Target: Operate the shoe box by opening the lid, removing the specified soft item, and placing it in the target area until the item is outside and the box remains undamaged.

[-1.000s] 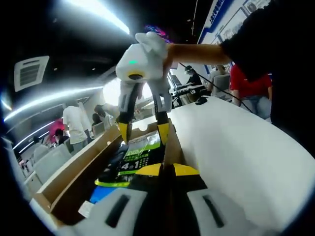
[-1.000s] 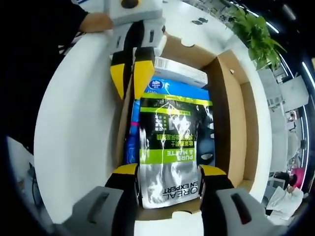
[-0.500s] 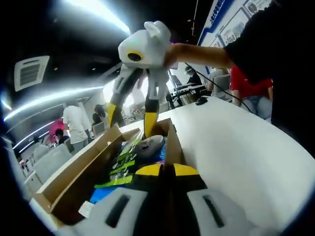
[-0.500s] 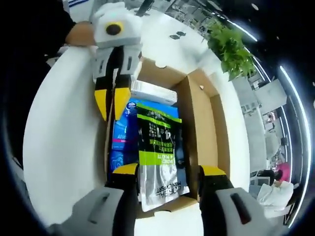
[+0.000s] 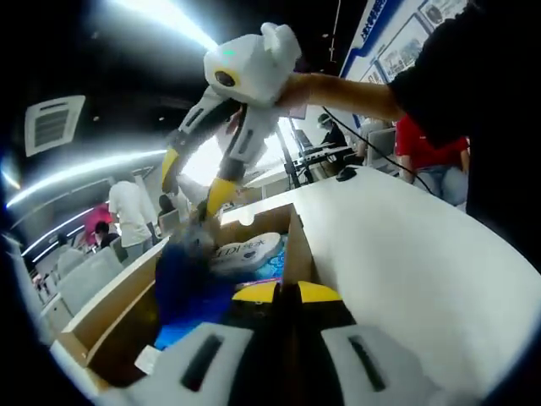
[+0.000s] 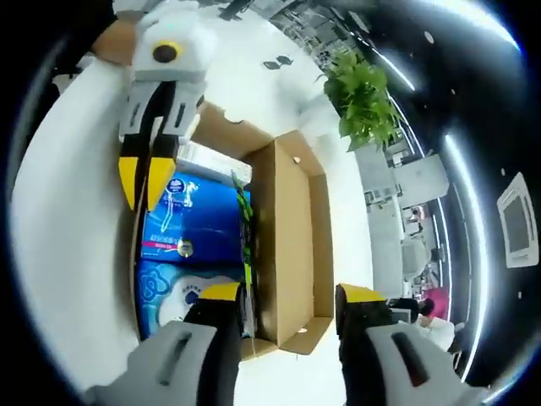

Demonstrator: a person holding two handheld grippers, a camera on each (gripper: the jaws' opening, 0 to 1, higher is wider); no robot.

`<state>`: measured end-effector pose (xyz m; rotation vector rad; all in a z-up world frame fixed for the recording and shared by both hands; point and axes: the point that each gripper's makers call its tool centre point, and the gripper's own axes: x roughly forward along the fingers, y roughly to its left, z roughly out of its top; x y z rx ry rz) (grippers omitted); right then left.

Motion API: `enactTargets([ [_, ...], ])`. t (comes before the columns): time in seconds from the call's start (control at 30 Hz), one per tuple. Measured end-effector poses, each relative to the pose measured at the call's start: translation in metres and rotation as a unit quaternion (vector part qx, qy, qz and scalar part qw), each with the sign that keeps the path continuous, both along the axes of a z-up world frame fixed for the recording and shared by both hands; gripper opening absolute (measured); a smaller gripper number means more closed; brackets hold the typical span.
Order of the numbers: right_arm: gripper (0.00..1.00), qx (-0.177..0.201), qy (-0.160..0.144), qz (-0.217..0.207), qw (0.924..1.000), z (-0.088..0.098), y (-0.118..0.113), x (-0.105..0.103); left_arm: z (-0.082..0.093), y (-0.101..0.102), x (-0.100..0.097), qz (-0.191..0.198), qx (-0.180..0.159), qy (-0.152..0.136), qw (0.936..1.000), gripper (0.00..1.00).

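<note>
Pouch (image 6: 246,254) now edge-on, lengthwise along box (image 6: 292,245)

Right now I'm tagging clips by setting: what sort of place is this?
Probably an open-plan office or demo hall: long ceiling light strips, a ceiling air vent, a potted plant and people at desks beyond the white table.

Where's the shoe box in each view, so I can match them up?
Left gripper view: box at lower left, running away from the camera.
Right gripper view: box in the centre, seen from above, its lid lying open on the right.
Shared landmark: the white table under it.
</note>
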<state>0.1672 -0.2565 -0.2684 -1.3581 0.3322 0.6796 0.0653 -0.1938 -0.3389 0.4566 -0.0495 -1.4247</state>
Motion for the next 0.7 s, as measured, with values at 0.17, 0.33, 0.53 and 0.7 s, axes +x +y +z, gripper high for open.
enactTargets([
  [0.17, 0.43, 0.001, 0.021, 0.002, 0.9998, -0.027, 0.011, 0.008, -0.001, 0.001, 0.001, 0.0, 0.0, 0.0, 1.0, 0.06],
  [0.33, 0.41, 0.006, 0.024, 0.0, 0.9997, -0.034, 0.016, 0.016, -0.002, 0.002, 0.002, 0.0, 0.0, 0.0, 1.0, 0.06],
  [0.53, 0.4, -0.003, 0.021, -0.002, 0.9998, -0.044, 0.019, 0.023, -0.002, 0.001, 0.002, -0.001, 0.0, 0.001, 1.0, 0.06],
  [0.7, 0.38, -0.01, 0.026, -0.003, 0.9996, -0.058, 0.019, 0.026, -0.002, 0.002, 0.002, -0.001, 0.0, 0.0, 1.0, 0.06],
])
